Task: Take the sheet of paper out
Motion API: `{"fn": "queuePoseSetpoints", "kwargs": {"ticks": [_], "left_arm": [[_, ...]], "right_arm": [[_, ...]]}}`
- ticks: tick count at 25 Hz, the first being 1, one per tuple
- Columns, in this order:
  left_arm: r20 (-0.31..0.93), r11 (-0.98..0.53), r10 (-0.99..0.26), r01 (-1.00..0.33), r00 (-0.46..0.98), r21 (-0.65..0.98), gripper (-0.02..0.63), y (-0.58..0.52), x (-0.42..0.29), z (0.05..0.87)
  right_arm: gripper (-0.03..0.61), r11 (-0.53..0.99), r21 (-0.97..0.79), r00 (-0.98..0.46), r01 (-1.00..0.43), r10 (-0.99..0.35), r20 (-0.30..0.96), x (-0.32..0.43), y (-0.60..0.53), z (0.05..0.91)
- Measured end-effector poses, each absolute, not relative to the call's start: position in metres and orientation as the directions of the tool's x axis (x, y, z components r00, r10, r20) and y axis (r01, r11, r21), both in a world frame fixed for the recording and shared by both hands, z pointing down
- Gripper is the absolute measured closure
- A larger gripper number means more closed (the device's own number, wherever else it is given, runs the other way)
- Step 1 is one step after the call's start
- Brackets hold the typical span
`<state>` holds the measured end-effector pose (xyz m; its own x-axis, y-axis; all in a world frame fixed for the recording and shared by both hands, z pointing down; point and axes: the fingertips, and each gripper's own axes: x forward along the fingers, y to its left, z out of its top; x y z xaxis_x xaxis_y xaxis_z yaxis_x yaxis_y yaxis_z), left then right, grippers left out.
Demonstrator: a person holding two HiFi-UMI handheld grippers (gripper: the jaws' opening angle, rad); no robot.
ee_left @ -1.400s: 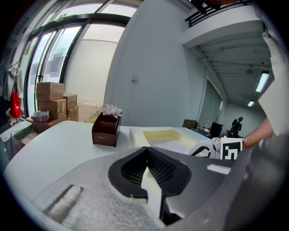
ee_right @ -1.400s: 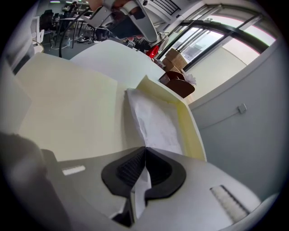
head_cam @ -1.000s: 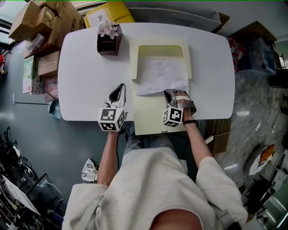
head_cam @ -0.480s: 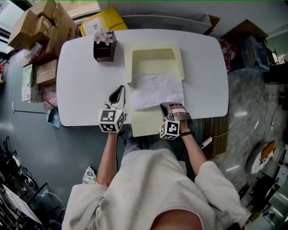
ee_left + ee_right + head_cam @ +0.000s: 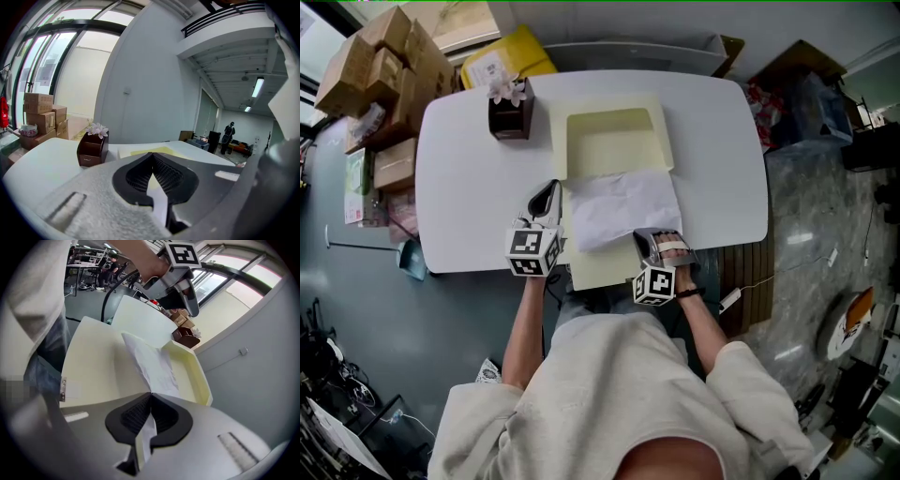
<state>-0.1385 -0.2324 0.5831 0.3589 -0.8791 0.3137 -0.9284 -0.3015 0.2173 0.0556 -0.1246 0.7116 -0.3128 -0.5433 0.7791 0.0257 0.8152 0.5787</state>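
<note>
Both grippers clamped; crumpled paper lying on an open folder on a white table.
Head view: table (image 5: 459, 187) holds a cream folder (image 5: 609, 141), with a brown flower holder (image 5: 509, 111) far-left of it and cardboard boxes (image 5: 375, 56) beyond. The sheet of paper (image 5: 623, 206) lies on the folder's near flap, its visible long side across the table, slightly skewed, far edge at the pocket mouth. Right gripper (image 5: 654, 236) bites the sheet's near edge; left gripper (image 5: 547, 190) sits at the folder's left edge. Left gripper view: jaws pinched on a thin pale edge, apparently the folder; flower holder ahead-left, a person (image 5: 228, 136) far off. Right gripper view: jaws closed on the sheet, which runs away toward the pocket; the left gripper crosses the top.
</note>
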Motion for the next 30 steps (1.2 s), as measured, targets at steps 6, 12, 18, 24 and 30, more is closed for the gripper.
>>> {"fn": "queuePoseSetpoints", "kwargs": {"ticks": [6,12,18,24,30], "left_arm": [[0.292,-0.316,-0.884,-0.927,0.365,0.202,0.612,-0.242,-0.138,0.569],[0.257,-0.329,-0.893,-0.926,0.369,0.186,0.612,-0.251,-0.136,0.549],[0.223,-0.336,-0.903,-0.928,0.366,0.163,0.612,-0.255,-0.136,0.529],[0.198,-0.306,-0.923,-0.942,0.329,0.136,0.612,-0.259,-0.154,0.508],[0.164,-0.283,-0.940,-0.953,0.298,0.108,0.612,-0.263,-0.167,0.485]], "right_arm": [[0.577,0.769,0.639,-0.337,-0.016,-0.606,0.720,0.052,-0.145,0.672],[0.577,0.695,0.713,-0.357,-0.094,-0.692,0.627,0.047,-0.184,0.616],[0.577,0.627,0.762,-0.363,-0.159,-0.755,0.546,0.043,-0.227,0.577],[0.575,0.573,0.794,-0.387,-0.203,-0.792,0.473,0.033,-0.259,0.539],[0.575,0.555,0.776,-0.430,-0.299,-0.805,0.409,0.020,-0.279,0.501]]}}
